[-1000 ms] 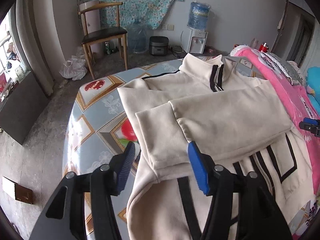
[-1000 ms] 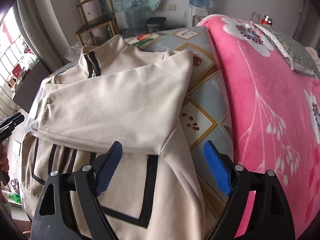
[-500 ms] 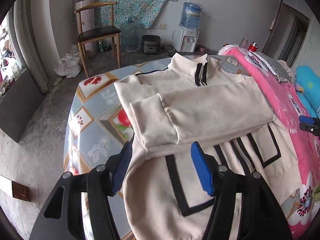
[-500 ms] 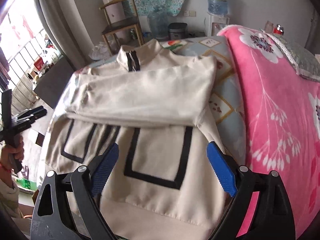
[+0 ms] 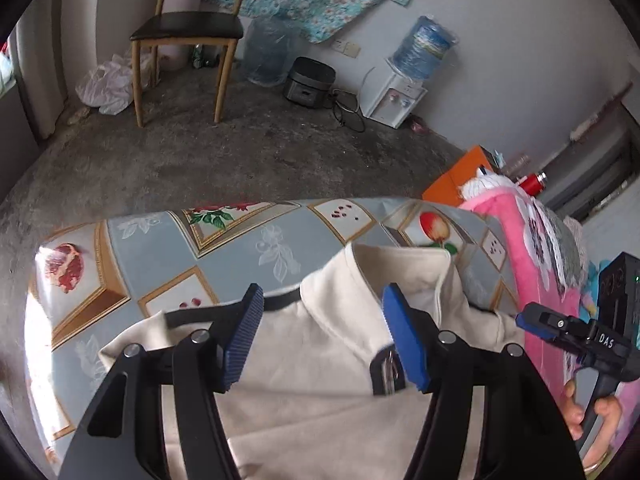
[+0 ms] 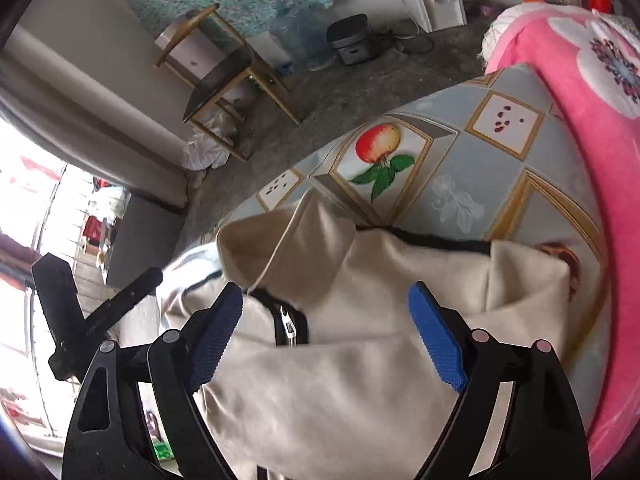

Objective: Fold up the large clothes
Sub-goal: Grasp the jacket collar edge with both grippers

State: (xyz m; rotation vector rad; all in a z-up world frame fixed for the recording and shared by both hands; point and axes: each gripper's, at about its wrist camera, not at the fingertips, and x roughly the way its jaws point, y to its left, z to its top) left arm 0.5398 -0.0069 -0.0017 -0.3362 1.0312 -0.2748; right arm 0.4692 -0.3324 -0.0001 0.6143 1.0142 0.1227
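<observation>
Lying spread across the surface (image 5: 248, 248), a table covered in a grey-blue oilcloth printed with fruit panels, the cream fleece jacket with black trim and a zipped stand-up collar (image 5: 320, 392) is showing its collar end to both cameras. The left tool (image 5: 322, 338) is hanging just above the jacket's collar and shoulder, its blue-padded fingers (image 5: 242, 338) standing wide apart and gripping nothing. The right tool (image 6: 326, 338) is hovering over the same collar region from the other side, its blue pads (image 6: 436, 340) likewise spread wide and holding nothing; the silver zipper pull (image 6: 287, 326) is sitting between them. A pink floral blanket (image 6: 592, 128) is lying along the jacket's right side. Beyond the surface, a wooden chair with a black seat (image 5: 188, 36) is standing on the concrete floor (image 5: 240, 152) near a white water dispenser (image 5: 394, 96).
</observation>
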